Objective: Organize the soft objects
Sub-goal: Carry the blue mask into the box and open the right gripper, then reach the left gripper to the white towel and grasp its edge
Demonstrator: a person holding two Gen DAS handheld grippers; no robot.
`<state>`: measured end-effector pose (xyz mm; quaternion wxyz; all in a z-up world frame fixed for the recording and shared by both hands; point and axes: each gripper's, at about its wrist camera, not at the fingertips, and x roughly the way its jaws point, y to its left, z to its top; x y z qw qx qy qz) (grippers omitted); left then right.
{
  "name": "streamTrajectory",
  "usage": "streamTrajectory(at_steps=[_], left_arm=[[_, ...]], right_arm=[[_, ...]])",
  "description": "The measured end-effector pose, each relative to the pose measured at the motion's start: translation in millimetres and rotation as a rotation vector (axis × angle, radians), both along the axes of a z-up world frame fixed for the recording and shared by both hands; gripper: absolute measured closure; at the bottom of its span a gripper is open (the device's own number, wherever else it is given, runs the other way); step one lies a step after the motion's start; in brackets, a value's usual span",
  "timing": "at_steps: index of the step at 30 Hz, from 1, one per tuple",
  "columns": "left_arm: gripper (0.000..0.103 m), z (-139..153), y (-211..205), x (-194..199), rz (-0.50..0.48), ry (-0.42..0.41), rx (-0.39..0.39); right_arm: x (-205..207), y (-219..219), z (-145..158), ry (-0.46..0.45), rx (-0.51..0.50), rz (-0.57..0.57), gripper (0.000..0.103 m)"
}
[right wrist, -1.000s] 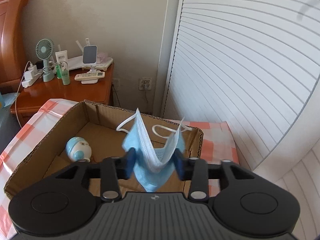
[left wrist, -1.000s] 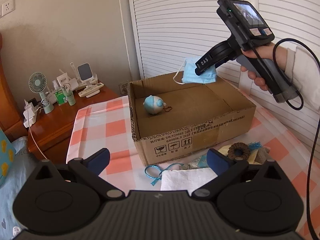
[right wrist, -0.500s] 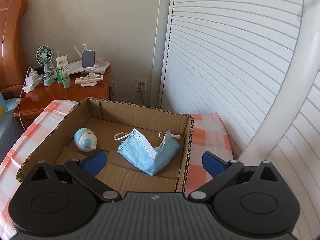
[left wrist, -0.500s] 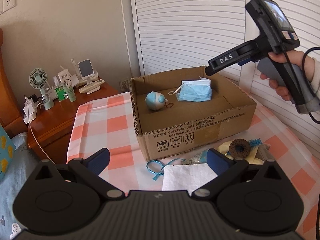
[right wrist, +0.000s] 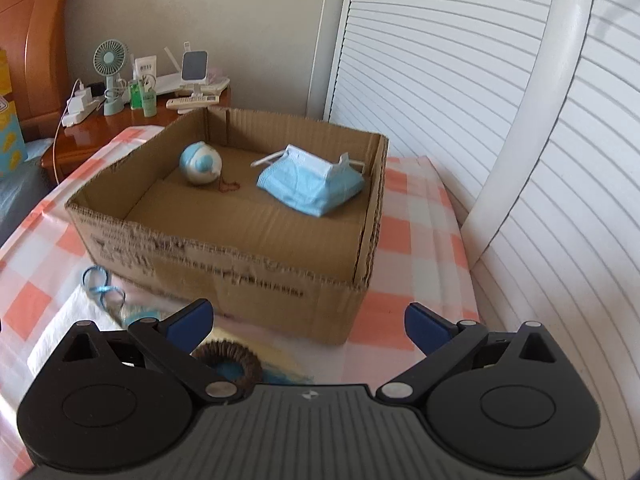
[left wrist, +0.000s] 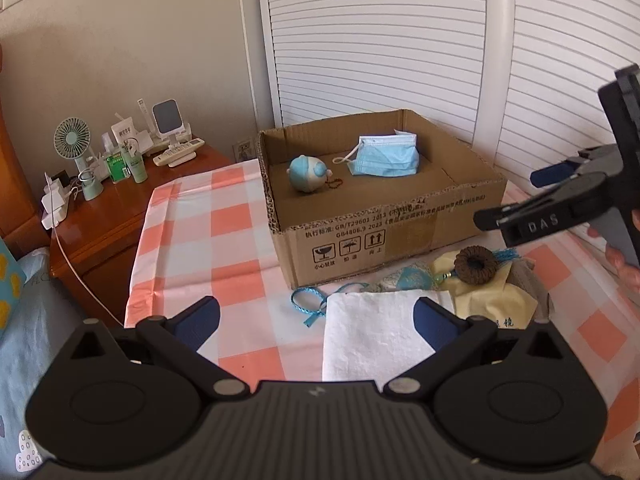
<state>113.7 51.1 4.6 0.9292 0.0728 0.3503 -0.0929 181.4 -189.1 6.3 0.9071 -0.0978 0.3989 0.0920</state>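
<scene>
Sorting so far: two soft things already lie in the cardboard box (left wrist: 384, 216), a blue face mask (right wrist: 312, 184) toward its far right corner and a small round plush toy (right wrist: 200, 164) to its left, well apart.
Left to do: a pile in front of the box on the checked tabletop (left wrist: 192, 216), namely a white cloth (left wrist: 372, 336), a brown knitted ring (left wrist: 476, 266), a yellowish pouch (left wrist: 492, 300), a blue cord (left wrist: 308, 300).
Right tool (right wrist: 308, 320): jaws spread wide, nothing between them, hovering over the pile near the ring.
Left tool (left wrist: 316, 316): wide apart too, empty, poised above the white cloth.
Progress: early, I'd say; most items wait outside.
</scene>
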Motion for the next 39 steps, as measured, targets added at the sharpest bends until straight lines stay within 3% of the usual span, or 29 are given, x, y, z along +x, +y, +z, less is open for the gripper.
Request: streamTrajectory(at_steps=[10,25,34,39], left_arm=[[0.001,-26.4,-9.4,3.9,-0.06,0.099,-0.021],[0.001,-60.7,-48.2,30.8,-0.147,0.201,-0.052],[0.001,-73.2,-56.0,27.4,-0.12,0.129,0.062],[0.0,-78.9,-39.2,26.9,-0.106,0.143,0.012]], right_arm=[[-49.3,-8.2,-17.9,0.014,0.05,-0.001,0.0],[-70.5,-20.2,-37.2,0.028,0.056,0.023,0.0],[-68.8,-21.2,-43.2,0.043,0.076,0.041,0.0],[-70.2,-18.5,-50.2,0.06,0.066,0.066,0.0]])
